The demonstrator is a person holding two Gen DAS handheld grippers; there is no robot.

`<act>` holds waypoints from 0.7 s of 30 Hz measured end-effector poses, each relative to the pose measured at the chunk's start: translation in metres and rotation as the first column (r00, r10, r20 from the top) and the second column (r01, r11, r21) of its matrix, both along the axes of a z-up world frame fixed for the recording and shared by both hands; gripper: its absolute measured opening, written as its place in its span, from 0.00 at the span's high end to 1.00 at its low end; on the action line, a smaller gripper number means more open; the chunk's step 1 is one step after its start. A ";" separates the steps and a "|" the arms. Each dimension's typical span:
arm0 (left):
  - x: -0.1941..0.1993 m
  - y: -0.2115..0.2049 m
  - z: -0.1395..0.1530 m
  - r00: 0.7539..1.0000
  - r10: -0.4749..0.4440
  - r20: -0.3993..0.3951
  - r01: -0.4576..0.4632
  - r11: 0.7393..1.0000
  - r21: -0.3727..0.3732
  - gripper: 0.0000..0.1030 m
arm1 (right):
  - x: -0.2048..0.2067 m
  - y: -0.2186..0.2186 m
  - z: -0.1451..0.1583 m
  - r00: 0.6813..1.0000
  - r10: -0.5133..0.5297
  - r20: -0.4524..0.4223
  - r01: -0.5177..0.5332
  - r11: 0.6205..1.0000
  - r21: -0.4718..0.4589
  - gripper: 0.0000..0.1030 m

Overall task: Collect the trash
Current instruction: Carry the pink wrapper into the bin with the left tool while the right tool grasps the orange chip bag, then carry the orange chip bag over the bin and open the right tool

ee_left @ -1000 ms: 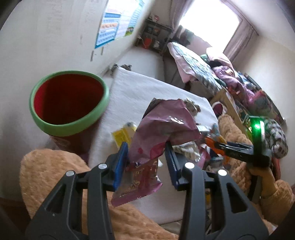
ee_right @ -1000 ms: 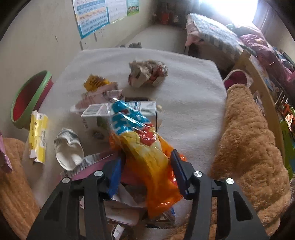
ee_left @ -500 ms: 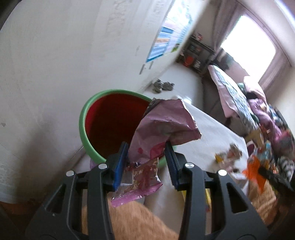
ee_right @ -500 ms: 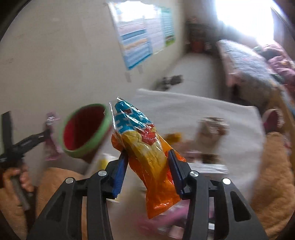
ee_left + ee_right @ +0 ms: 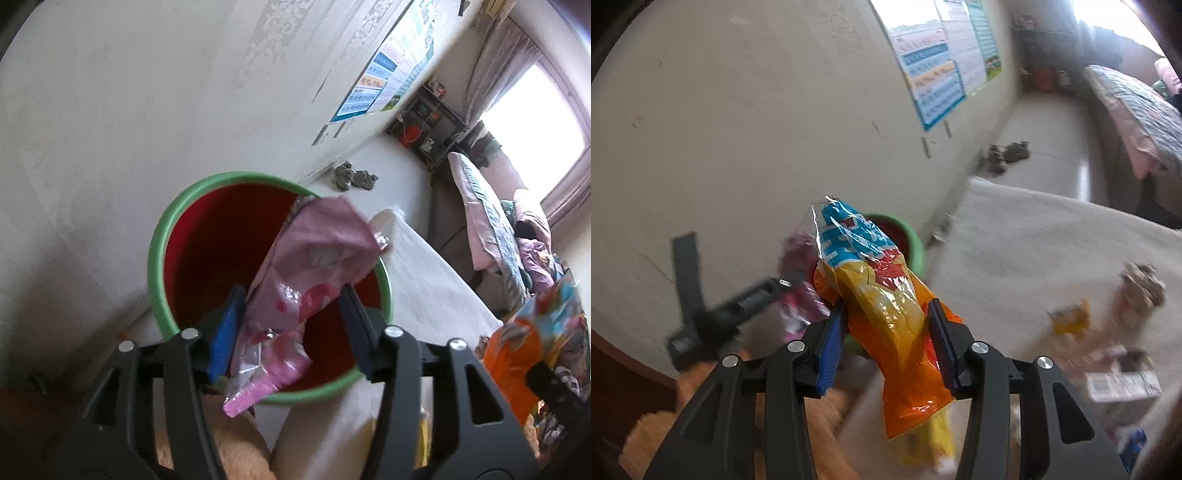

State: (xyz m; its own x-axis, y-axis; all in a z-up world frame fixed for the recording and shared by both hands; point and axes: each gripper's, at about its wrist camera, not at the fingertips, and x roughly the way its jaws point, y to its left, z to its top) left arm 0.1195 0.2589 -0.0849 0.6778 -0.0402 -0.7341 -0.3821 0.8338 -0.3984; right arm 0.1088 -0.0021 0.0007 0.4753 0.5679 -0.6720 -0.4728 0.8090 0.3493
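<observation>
My left gripper (image 5: 291, 325) is shut on a pink snack wrapper (image 5: 306, 280) and holds it right over the mouth of the red bin with a green rim (image 5: 162, 243). My right gripper (image 5: 886, 336) is shut on an orange, yellow and blue snack bag (image 5: 882, 306) and holds it in the air just right of the bin (image 5: 912, 243). The right gripper's bag also shows at the right edge of the left wrist view (image 5: 532, 332). The left gripper appears in the right wrist view (image 5: 738, 306), blurred.
The bin stands on the floor between the wall (image 5: 110, 110) and a white-covered table (image 5: 1052, 240). Crumpled paper (image 5: 1141, 288), a yellow wrapper (image 5: 1071, 317) and a barcoded box (image 5: 1119, 384) lie on the table. A bed (image 5: 491, 221) is at the far right.
Both grippers have swung left from over the table towards the bin, each with its wrapper. The left one now hangs over the bin's mouth; the right one has come close beside it.
</observation>
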 end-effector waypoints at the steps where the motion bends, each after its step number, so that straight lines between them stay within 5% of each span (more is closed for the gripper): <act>1: 0.005 -0.001 -0.001 1.000 -0.001 0.000 0.001 1.000 0.003 0.42 | 0.006 0.007 0.003 1.000 0.011 0.000 -0.011 1.000 0.017 0.58; 2: 0.008 -0.003 -0.002 1.000 0.002 0.007 -0.002 1.000 0.018 0.33 | 0.011 0.010 0.004 1.000 0.015 -0.001 -0.015 0.999 0.032 0.58; 9: 0.015 0.010 -0.004 0.987 0.131 0.094 -0.140 0.985 0.098 0.19 | 0.048 0.011 -0.003 0.998 -0.012 -0.062 0.019 0.994 0.106 0.58; 15: 0.035 0.018 -0.029 0.988 0.154 0.012 -0.155 0.983 0.094 0.19 | 0.064 0.012 -0.021 0.994 -0.004 -0.111 0.017 0.993 0.118 0.58; 21: 0.037 0.025 -0.036 0.982 0.183 0.041 -0.184 0.982 0.030 0.19 | 0.084 0.024 -0.030 0.990 0.009 -0.141 0.011 0.990 0.140 0.58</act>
State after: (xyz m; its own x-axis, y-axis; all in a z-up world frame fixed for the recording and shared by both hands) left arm 0.1569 0.2843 -0.1204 0.6985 0.1114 -0.7069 -0.5150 0.7641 -0.3885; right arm 0.1930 0.0222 -0.0293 0.3824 0.6608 -0.6458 -0.4100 0.7477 0.5223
